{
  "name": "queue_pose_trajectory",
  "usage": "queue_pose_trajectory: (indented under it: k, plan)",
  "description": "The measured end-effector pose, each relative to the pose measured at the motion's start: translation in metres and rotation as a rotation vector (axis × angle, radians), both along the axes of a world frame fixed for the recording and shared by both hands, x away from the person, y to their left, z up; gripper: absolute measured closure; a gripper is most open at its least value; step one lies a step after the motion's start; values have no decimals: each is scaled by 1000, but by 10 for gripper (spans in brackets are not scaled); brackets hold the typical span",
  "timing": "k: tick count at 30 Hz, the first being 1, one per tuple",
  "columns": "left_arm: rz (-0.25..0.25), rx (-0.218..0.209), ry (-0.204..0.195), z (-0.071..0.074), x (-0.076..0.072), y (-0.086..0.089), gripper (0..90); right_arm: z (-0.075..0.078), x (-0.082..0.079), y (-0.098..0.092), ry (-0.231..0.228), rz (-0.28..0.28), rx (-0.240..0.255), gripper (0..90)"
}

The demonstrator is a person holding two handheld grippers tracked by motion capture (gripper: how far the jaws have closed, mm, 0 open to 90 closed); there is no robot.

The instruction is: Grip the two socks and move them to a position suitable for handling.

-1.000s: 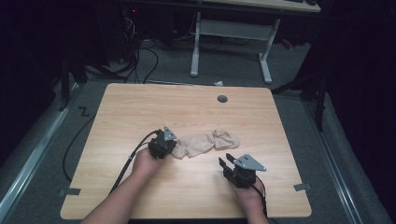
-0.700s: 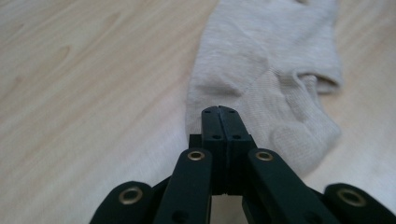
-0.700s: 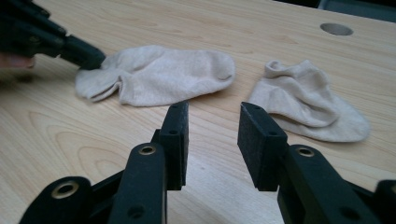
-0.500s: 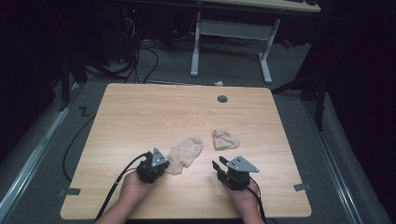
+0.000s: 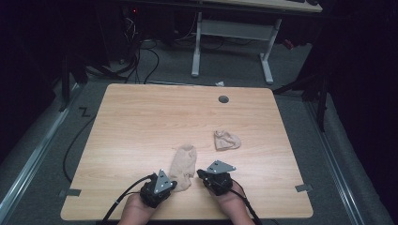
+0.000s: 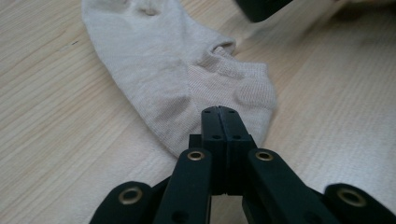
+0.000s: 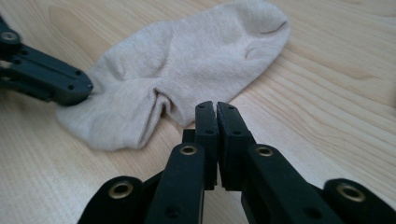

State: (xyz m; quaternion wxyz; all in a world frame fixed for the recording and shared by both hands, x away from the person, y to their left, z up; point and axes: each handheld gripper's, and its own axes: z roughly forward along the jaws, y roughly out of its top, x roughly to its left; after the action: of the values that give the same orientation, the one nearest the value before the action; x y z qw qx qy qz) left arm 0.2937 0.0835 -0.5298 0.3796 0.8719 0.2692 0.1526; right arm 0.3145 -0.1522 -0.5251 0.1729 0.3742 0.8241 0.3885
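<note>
Two socks on table: left gripper clamped on flat sock; right gripper jaws together, empty; balled sock apart.

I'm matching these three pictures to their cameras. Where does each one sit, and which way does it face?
High view: above the person's side, looking forward and down on the table; both hands show.
Left gripper view: rides the left gripper, looking along shut jaws at the flat sock.
Right gripper view: rides the right gripper, jaws shut.
Both gripper views share that sock.
</note>
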Motion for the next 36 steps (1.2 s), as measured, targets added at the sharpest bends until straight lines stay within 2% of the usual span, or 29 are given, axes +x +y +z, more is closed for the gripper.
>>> queue_pose_trajectory:
  k: [2, 5, 6, 11, 13, 14, 15, 16, 17, 18, 19, 21, 23, 26, 30, 33, 36]
  plan:
    - [-5, 1, -4, 0, -3, -1, 900, -1, 2, 2, 1, 3, -7, 883]
    - [-19, 7, 5, 1, -8, -3, 899, -3, 7, 11, 28, 20, -28, 883]
    - [-28, 12, 7, 2, -10, -5, 899, -6, 11, 16, 44, 28, -26, 887]
    - [-80, 25, 17, 4, -15, -16, 884, -7, 17, 17, 52, 27, -3, 885]
    - [-91, 7, 26, 6, -14, -19, 850, -6, 17, 14, 38, 13, -10, 884]
    - [-88, -13, 20, 7, -13, -18, 845, 0, 13, 11, 9, 8, 1, 885]
    - [-79, -29, 9, 10, -12, -16, 845, 0, 13, 11, 9, 8, 1, 885]
    - [-52, -61, -22, 17, -7, -9, 836, 7, 4, 9, -27, 7, 10, 885]
    - [-31, -74, -40, 21, -2, -5, 836, 9, 0, 8, -33, 13, 9, 885]
    - [-31, -74, -40, 21, -2, -5, 837, 9, -4, 8, -37, 17, 11, 885]
    - [-11, -95, -48, 25, 4, -2, 837, 9, -8, 8, -38, 24, 13, 886]
    - [25, -99, -64, 31, 19, 2, 840, 9, -12, 8, -36, 33, 14, 885]
    - [51, -84, -73, 33, 38, 1, 863, 9, -18, 9, -33, 40, 22, 885]
    - [80, -27, -86, 28, 69, -8, 881, 5, -21, 14, -3, 64, 21, 884]
    - [105, 13, -39, 16, 99, -13, 891, 0, -25, 23, 19, 111, 6, 885]
    - [109, 60, -10, 5, 108, -14, 894, -4, -25, 29, 33, 132, -26, 885]
    - [110, 62, -8, 3, 107, -9, 899, -5, -23, 29, 36, 126, -26, 886]
